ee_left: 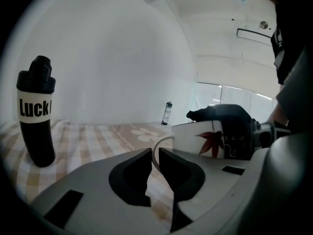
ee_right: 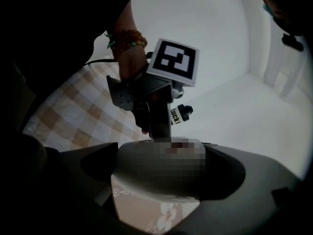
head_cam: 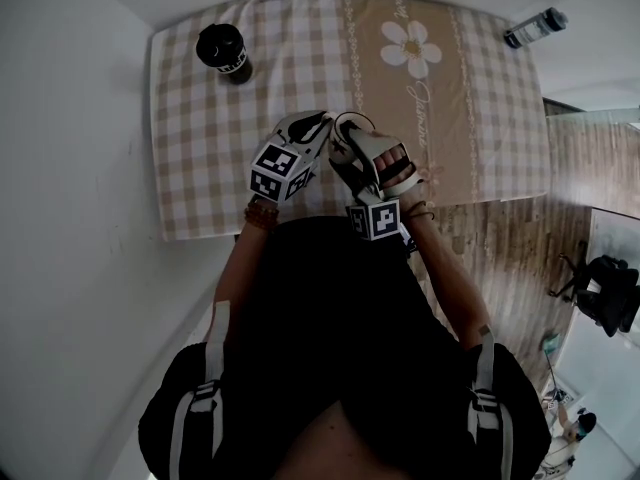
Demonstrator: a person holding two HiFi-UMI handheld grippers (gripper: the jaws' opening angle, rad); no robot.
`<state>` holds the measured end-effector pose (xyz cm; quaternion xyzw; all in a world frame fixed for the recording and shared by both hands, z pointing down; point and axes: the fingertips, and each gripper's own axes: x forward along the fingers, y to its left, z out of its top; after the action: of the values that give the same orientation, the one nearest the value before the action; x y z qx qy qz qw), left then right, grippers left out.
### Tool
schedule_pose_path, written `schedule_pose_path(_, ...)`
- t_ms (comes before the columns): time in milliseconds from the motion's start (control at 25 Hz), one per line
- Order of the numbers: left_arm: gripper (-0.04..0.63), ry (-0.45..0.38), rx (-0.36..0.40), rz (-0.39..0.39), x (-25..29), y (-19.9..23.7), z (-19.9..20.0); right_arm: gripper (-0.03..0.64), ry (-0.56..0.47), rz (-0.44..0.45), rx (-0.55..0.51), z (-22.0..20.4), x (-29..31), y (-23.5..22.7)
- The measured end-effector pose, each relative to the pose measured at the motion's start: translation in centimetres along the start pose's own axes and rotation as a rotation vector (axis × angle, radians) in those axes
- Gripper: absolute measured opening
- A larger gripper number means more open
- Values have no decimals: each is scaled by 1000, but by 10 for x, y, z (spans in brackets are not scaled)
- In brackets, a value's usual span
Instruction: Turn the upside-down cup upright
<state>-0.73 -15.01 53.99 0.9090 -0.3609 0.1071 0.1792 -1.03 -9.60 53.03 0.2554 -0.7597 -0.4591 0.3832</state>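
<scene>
The cup (ee_left: 205, 138), white with a red leaf, hangs over the checked cloth (head_cam: 200, 148) near the table's front edge. Your right gripper (ee_right: 161, 168) holds it across the body, jaws closed on it. Your left gripper (ee_left: 155, 155) meets it from the side, its jaws drawn nearly together and seemingly pinching the thin handle (ee_left: 161, 142), though the tips hide the contact itself. The danger is two holds working against each other. If you twist one hand while the other is clamped, the handle can slide out of those narrow tips, or the body can turn loose in the right jaws. A drop here could strike the cloth's edge and roll off. The black bottle (ee_left: 36, 114) stands well apart, out of harm's way.
</scene>
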Motion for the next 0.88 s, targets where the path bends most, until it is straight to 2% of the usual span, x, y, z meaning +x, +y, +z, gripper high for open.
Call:
schedule_pose_path(120, 29, -40, -108, -5, 1, 4, 9, 520, -32, -11, -17, 6, 1, -1)
schedule_pose_path(280, 29, -110, -134, -1, -1, 8, 23, 528, -43, -48, -6, 3, 2, -13)
schedule_pose_path(360, 29, -168, -145, 28, -5, 12, 33, 525, -25, -87, 37, -4, 0, -22)
schedule_pose_path(480, 32, -265, -163, 99, -18, 30, 47, 497, -31, -119, 163, -11, -8, -36)
schedule_pose_path(600, 32, -333, -158, 130, -36, 42, 58, 497, -131, -28, 416, -9, -16, -36)
schedule_pose_path(680, 32, -371, -158, 111, -44, 42, 65, 497, -228, 45, 676, -8, -16, -40)
schedule_pose_path(800, 32, -405, -141, 61, -47, 29, 68, 532, -349, 116, 1113, -13, -14, -53)
schedule_pose_path(880, 35, -399, -126, 25, -43, 17, 65, 532, -369, 166, 1256, -16, -14, -56)
